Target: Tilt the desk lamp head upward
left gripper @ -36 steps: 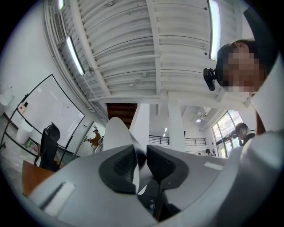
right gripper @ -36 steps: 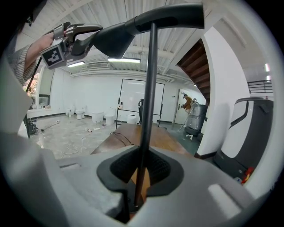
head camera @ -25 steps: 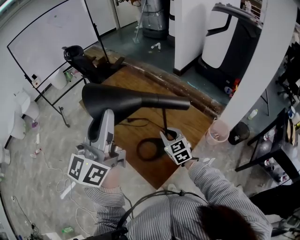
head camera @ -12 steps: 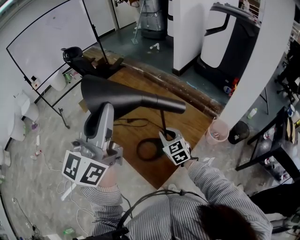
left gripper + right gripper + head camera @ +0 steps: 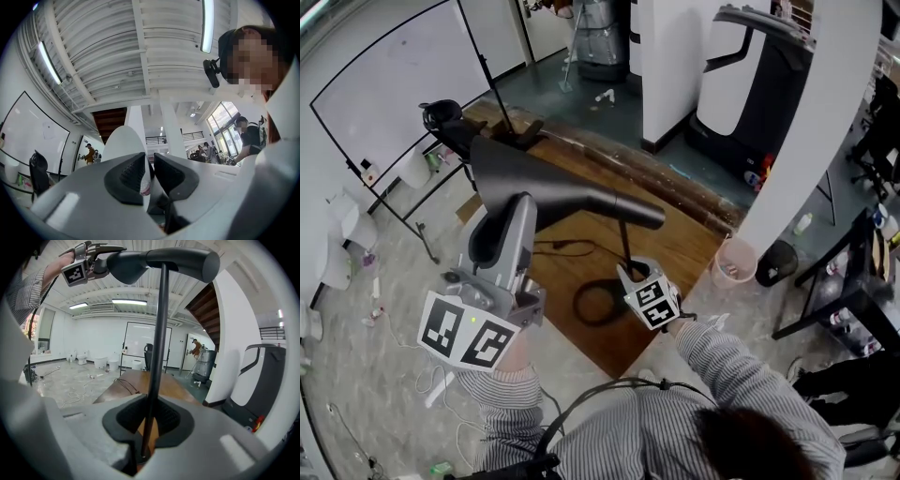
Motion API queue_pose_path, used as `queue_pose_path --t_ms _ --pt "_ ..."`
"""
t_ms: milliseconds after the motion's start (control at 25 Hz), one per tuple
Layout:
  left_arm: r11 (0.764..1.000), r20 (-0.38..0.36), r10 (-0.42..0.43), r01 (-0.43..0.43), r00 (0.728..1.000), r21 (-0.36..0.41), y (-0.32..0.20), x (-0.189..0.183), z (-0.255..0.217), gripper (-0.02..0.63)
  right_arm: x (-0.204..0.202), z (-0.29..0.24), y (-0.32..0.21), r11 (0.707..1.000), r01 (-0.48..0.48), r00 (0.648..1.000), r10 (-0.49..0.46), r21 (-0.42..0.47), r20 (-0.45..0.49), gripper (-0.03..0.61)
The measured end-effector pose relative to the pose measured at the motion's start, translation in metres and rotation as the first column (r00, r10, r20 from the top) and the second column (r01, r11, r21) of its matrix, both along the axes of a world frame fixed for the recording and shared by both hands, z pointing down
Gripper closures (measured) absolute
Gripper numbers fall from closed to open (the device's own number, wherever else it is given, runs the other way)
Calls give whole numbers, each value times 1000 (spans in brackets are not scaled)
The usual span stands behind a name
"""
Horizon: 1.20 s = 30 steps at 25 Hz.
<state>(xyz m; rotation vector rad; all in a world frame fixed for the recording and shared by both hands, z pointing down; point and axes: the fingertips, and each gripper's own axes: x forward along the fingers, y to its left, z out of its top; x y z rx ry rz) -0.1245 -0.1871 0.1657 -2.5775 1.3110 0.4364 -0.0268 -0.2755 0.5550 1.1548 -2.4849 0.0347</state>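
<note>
The left gripper (image 5: 514,208), jaws narrow, pinches the thin rim (image 5: 123,145) of the lamp head (image 5: 546,187), a matte black cone, white inside, flaring just ahead of it. The right gripper (image 5: 630,272) clamps the slim black pole (image 5: 158,343). That smooth rim could slip from the ribbed pads (image 5: 130,172), or the slender lamp could tip.

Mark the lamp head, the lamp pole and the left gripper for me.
lamp head (image 5: 548,183): head view, shade's outer side.
lamp pole (image 5: 159,333): right gripper view, mid-shaft.
left gripper (image 5: 149,165): left gripper view, between fingertips.
</note>
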Motion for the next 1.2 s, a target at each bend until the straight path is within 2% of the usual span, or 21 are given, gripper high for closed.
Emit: queue_pose_path --t_ms 240,560,680,840,1000,1200 --pt "999 9 44 -44 999 9 2 9 -3 558 -1 0 -1 1000 -11 1000 11 -3 0 534" --pt "999 30 -8 6 1000 52 8 0 -1 548 -2 0 1 1000 2 1000 -2 6 12 534" --pt "997 30 -12 9 999 74 13 -1 -1 521 -2 4 1 1000 2 1000 -2 4 11 534" --pt "996 4 5 -6 1000 85 19 -2 -2 503 -4 7 1 1000 -3 1000 3 -7 14 534" --pt "991 -47 -30 36 998 127 28 -17 -7 487 -1 5 0 1000 -12 999 11 14 38 534" --pt "991 -102 -86 95 991 93 37 -40 18 448 -1 -7 3 999 -9 998 6 49 69 535"
